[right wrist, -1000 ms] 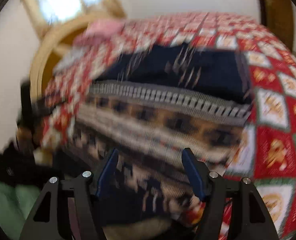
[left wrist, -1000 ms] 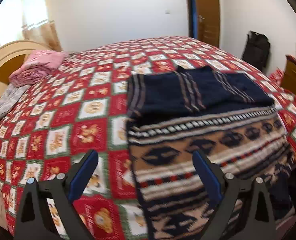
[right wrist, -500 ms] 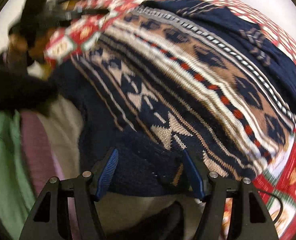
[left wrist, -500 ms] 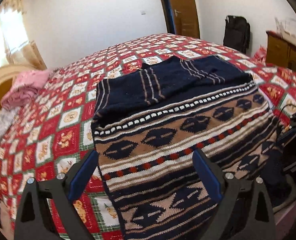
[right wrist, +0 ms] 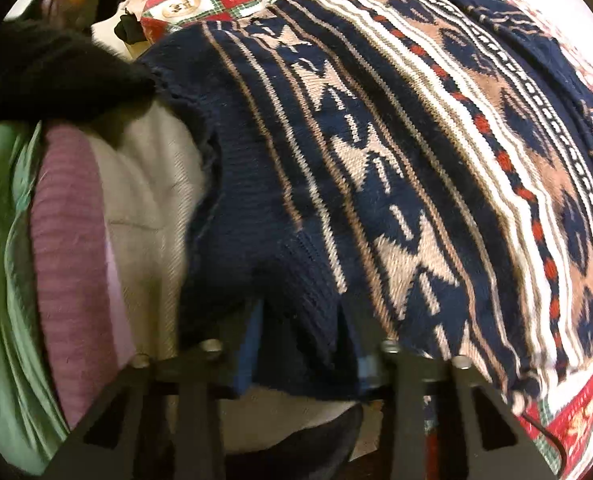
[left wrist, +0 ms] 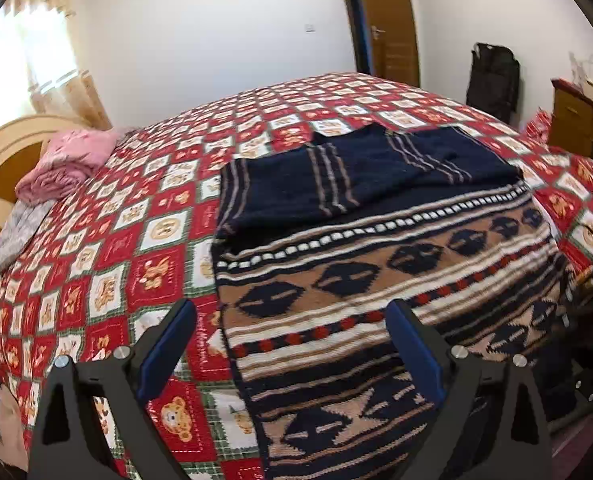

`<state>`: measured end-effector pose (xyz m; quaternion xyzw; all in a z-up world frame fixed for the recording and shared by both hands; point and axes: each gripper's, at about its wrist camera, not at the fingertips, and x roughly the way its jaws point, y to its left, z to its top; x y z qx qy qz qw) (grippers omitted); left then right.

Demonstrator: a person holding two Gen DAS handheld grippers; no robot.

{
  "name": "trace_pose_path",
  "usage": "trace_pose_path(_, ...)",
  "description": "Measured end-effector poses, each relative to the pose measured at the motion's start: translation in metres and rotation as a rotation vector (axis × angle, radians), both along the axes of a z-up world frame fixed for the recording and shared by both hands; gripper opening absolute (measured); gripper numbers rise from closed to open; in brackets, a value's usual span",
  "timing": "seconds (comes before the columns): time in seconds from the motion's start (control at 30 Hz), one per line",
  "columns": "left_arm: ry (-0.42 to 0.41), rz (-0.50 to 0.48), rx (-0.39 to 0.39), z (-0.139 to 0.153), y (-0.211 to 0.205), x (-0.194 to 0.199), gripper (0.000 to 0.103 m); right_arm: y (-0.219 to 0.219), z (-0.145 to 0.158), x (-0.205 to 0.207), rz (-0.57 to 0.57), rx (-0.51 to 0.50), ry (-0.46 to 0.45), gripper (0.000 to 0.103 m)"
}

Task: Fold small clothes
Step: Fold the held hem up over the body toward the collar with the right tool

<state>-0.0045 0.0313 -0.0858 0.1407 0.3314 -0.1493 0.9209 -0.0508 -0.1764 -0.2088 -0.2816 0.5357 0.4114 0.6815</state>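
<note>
Sweater [left wrist: 376, 264] lies flat on the bedspread [left wrist: 136, 240], frame centre, sleeves folded in. Right gripper [right wrist: 302, 344] jaws have just been closing, now pinching its navy hem, probably to lift it over. Left gripper [left wrist: 292, 344] wide, empty, above hem.

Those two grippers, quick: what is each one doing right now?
Left gripper: open, holding nothing, above the patterned knit sweater.
Right gripper: jaws have just been closing and now pinch the sweater's navy hem.
</note>
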Motion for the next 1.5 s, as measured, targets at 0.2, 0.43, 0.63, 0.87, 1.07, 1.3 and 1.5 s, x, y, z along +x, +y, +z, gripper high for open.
trace_pose_path(0.2, 0.007, 0.071, -0.043, 0.005, 0.02, 0.009, 0.098, -0.021, 0.037, -0.015, -0.085, 0.1, -0.091, 0.014)
trace_pose_path(0.43, -0.023, 0.147, -0.069, 0.017, 0.045, 0.017, 0.098, -0.103, 0.109, 0.064, -0.598, 0.417, -0.284, 0.013)
trace_pose_path(0.63, -0.063, 0.134, -0.043, 0.019, 0.057, 0.017, 0.098, -0.15, 0.071, 0.146, -0.997, 0.517, -0.213, 0.014)
trace_pose_path(0.87, 0.019, -0.021, -0.035, -0.01, 0.057, 0.02, 0.098, -0.154, 0.028, 0.154, -1.084, 0.51, -0.145, 0.014)
trace_pose_path(1.07, 0.084, -0.008, -0.041, -0.029, 0.037, 0.045, 0.099, -0.148, 0.028, 0.156, -1.079, 0.487, -0.165, 0.014)
trace_pose_path(1.3, 0.189, 0.016, -0.014, -0.063, 0.008, 0.059, 0.098, -0.149, 0.025, 0.149, -1.083, 0.49, -0.176, 0.014)
trace_pose_path(1.5, 0.154, -0.04, 0.004, -0.063, -0.011, 0.042, 0.099, -0.15, 0.024, 0.15, -1.094, 0.5, -0.167, 0.014)
